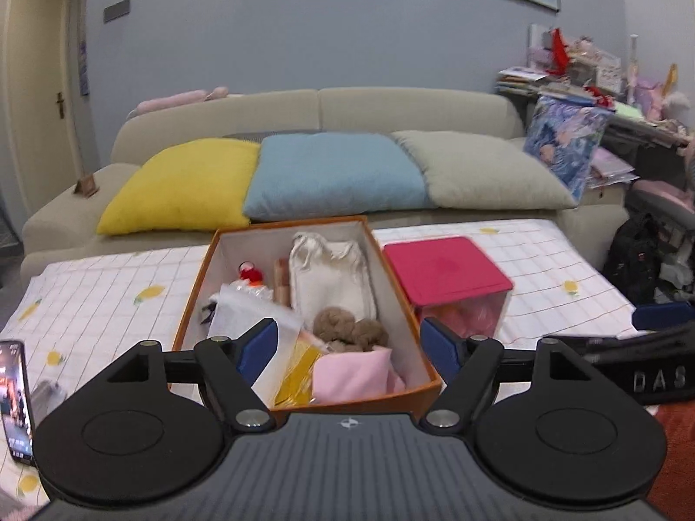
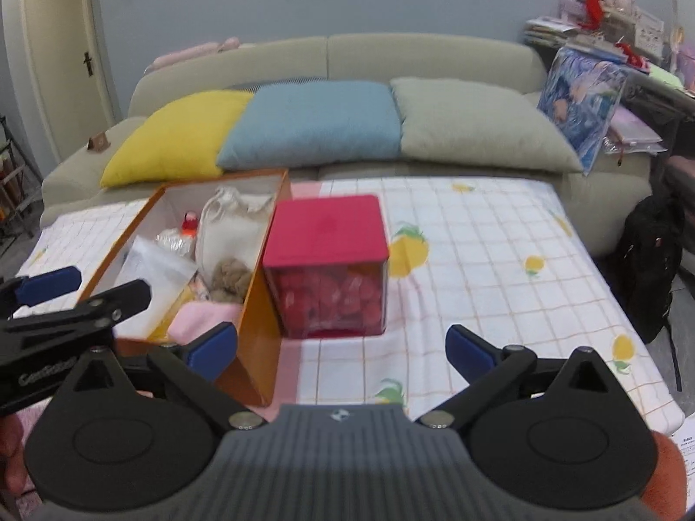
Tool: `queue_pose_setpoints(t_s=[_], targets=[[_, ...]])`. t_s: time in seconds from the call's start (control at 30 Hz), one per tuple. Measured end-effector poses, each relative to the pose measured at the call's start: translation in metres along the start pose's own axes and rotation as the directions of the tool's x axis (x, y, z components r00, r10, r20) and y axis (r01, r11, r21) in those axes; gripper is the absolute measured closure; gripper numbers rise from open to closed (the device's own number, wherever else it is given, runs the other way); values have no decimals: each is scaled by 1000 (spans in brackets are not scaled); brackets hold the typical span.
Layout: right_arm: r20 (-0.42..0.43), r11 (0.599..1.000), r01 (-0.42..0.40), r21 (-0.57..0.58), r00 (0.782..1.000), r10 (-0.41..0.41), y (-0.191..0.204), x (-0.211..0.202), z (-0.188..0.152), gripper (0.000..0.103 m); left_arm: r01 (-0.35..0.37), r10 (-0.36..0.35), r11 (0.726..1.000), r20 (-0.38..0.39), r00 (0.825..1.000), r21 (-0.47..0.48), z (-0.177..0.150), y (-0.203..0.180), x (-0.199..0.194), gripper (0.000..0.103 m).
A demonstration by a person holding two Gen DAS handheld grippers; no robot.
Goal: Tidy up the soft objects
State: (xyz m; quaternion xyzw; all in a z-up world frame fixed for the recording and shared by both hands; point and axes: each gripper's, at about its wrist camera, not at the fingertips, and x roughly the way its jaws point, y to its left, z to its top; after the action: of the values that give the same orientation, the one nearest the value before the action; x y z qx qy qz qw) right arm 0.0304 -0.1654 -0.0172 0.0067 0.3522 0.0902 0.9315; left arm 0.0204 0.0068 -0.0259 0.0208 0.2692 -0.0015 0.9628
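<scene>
Grippers come first, nearest of all: the left gripper point(image 1: 349, 347) hangs over the near end of the orange box point(image 1: 410, 334) with its blue pads spread wide and nothing between them, and the right gripper point(image 2: 343, 349) is just as released, its pads apart above bare cloth in front of the pink-lidded container point(image 2: 328, 234). Neither grasps anything.

Inside the box, at the near end, lies a folded pink cloth point(image 1: 354, 373) beside a yellow packet point(image 1: 299, 369). Just behind them sits a brown plush toy point(image 1: 347, 328), and to its left a clear plastic bag point(image 1: 252, 310). Further in, a white drawstring pouch point(image 1: 330, 278) leans against the far right wall, with a small red-topped figure point(image 1: 249, 273) to its left.

The container stands just beside the box on its right, clear-walled, packed with pink stuff too blurred to name. Both rest on a tabletop covered by a white checked cloth point(image 2: 499, 260) printed with lemons. A phone point(image 1: 15, 399) lies at the left edge.

Beyond the tabletop, a beige sofa point(image 2: 425, 56) carries three cushions in a row: yellow cushion point(image 2: 173, 139), blue cushion point(image 2: 312, 121), grey-green cushion point(image 2: 473, 126). A black backpack point(image 2: 649, 256) sits on the floor at the right, and cluttered shelves point(image 1: 577, 69) fill the far right corner.
</scene>
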Motion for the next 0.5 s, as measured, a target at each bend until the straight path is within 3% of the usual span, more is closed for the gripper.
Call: queue_pose_setpoints(t_s=[0.17,0.3,0.5], targets=[[-32,1000,11,-14,999,-11,1,12,-8,3,-32,33,999,-64,997,15,-13,0,6,15],[-60,1000,20,-4,998,-20,-1,23,-11,3,-21,21,1000,-121,992,-4,-21,1,10,15],[-69,1000,17,-24,997,-19,1,27,-14,3,-26,22,999,-154,988,-25,-22,5,12,15]])
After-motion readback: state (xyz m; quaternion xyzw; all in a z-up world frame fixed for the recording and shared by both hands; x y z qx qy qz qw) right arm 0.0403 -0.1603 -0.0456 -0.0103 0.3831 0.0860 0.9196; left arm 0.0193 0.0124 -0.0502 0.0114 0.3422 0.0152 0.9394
